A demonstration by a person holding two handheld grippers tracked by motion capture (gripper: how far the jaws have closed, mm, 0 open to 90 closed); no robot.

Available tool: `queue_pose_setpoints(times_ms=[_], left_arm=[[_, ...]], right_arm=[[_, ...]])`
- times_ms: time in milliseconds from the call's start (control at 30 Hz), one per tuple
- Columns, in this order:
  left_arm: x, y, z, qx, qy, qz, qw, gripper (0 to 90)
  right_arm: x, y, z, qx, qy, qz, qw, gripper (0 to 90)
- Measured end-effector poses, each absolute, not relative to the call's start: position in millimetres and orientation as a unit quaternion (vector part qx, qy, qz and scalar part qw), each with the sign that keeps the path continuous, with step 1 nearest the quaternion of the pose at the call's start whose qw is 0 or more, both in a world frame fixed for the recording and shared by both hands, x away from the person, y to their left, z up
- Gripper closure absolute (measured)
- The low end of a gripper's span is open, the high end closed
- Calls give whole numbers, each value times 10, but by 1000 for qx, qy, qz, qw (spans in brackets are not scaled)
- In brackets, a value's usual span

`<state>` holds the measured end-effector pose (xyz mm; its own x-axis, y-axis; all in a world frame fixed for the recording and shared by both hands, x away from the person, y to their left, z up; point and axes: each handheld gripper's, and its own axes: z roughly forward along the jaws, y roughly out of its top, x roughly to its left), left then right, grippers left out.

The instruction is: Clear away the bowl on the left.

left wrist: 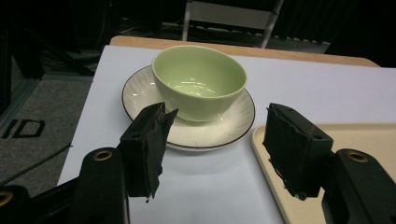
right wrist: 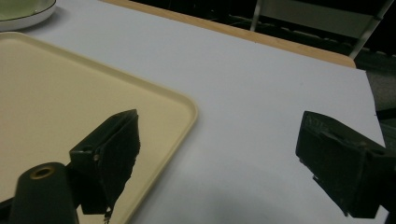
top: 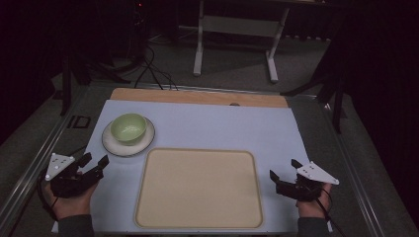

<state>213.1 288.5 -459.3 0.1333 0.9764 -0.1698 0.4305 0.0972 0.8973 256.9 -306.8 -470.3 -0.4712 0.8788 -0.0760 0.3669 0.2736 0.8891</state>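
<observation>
Two hand-held grippers rest at the near edge of the desk (top: 197, 126), which is covered by a pale blue-white sheet with a wooden strip along its far side. The left hand-held gripper (top: 95, 161) lies at the near left, its jaws spread wide with nothing between them; the left gripper view looks straight through that gap at the pale green ceramic bowl (left wrist: 199, 81). The bowl stands upright and empty on a white ribbed saucer with a dark rim (left wrist: 140, 91), at the far left of the desk, just beyond the far left corner of the beige rectangular plastic tray (top: 148, 207). Saucer and tray lie close together but apart. The right hand-held gripper (top: 283, 169) lies at the near right, just beside the tray's right edge, jaws likewise spread and empty; its own view shows the tray's corner (right wrist: 187, 105) and bare sheet ahead.

Step in hand, as judged: the approach, before any grasp. Bowl and saucer are untouched, the tray carries nothing, and the left hand-held gripper is aimed at the bowl.

Next move, as judged: the left hand-held gripper advances toward the far side and takes the bowl's rim or the saucer's edge between its jaws. The glazed wall is smooth and curved, so a grip across the rim looks surer than one across the body. A lift of the saucer calls for a level carry, since the bowl sits loose on it.
</observation>
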Motion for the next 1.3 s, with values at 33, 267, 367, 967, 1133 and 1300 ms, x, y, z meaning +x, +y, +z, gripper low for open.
queue_pose_setpoints(times_ms=[33,267,367,967,1133,1300], left_arm=[[2131,2885,-4593,601,586,301,454,403],[2134,2860,-4593,606,581,302,452,403],[2118,2858,-4595,605,582,300,453,404],[2193,2816,-4515,616,581,306,434,418],[2247,2825,-4472,619,579,309,431,418],[2308,2849,-4448,614,581,314,432,418]], right_arm=[[2569,-3068,-4703,420,741,432,296,132],[2566,-3062,-4698,417,740,433,302,128],[2567,-3054,-4695,414,741,429,310,127],[2567,-3041,-4687,409,735,438,317,132],[2574,-3022,-4693,406,738,436,317,132],[2575,-3012,-4696,404,739,436,317,132]])
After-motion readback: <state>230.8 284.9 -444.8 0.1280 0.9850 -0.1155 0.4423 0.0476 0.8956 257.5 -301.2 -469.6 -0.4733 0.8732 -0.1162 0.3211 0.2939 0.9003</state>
